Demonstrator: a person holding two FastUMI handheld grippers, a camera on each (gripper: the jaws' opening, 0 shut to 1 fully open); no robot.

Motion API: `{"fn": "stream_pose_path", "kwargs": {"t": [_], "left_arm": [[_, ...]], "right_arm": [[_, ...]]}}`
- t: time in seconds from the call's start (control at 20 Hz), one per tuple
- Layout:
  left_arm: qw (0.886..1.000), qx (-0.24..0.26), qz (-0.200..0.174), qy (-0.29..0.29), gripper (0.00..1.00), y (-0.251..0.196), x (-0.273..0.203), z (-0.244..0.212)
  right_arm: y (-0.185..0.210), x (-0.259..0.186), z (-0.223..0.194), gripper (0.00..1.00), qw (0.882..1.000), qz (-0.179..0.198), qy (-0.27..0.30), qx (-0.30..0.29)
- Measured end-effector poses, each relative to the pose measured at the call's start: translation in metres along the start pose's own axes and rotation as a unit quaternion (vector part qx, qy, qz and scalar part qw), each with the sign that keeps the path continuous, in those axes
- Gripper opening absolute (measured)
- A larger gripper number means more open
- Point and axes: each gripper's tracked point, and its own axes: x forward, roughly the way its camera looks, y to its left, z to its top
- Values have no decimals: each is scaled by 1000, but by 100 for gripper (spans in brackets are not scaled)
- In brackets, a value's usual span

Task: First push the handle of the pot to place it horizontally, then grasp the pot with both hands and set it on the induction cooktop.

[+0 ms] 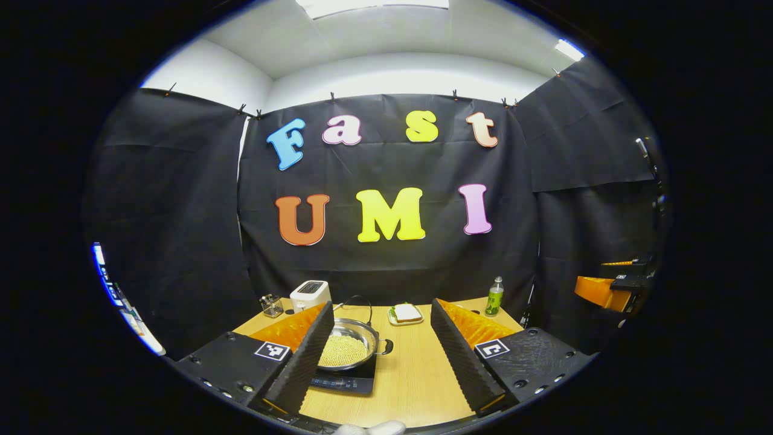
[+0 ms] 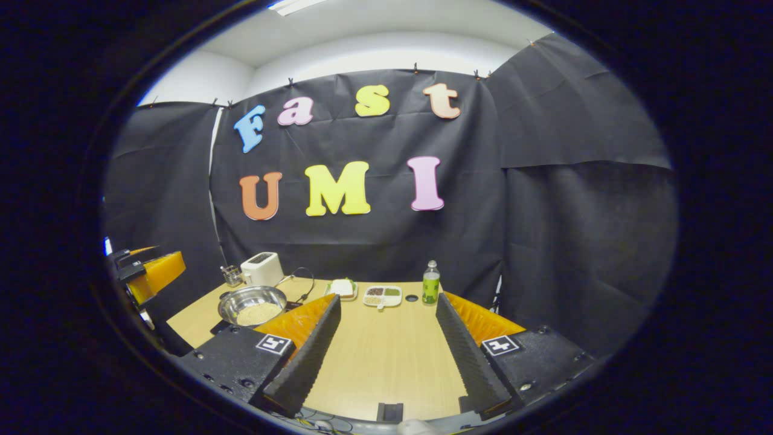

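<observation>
The booth is seen from the near edge of the counter (image 1: 410,386) in both views, each facing the black back wall at a slight downward tilt. The left gripper view is taken from behind the left tool (image 1: 381,347), with the pot (image 1: 347,344) on the induction cooktop (image 1: 344,382) close ahead, left of centre. The right gripper view is taken from farther right, behind the right tool (image 2: 386,350), so the pot (image 2: 252,305) is set well off to the left. The toaster (image 1: 310,294), the green bottle (image 1: 494,296) and the back wall are shared by both views.
</observation>
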Motion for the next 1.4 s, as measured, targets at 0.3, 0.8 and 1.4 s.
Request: {"fn": "stream_pose_path", "kwargs": {"t": [0.3,0.8,1.4], "left_arm": [[1000,3,-16,6,95,-12,-7,9],[1000,3,-22,-1,96,-14,-19,19],[1000,2,-21,-2,96,-16,-19,23]], "right_arm": [[-7,-18,1,100,1000,-8,-7,3],[-10,-31,16,100,1000,-15,-23,0],[-14,-35,22,100,999,-20,-32,0]]}}
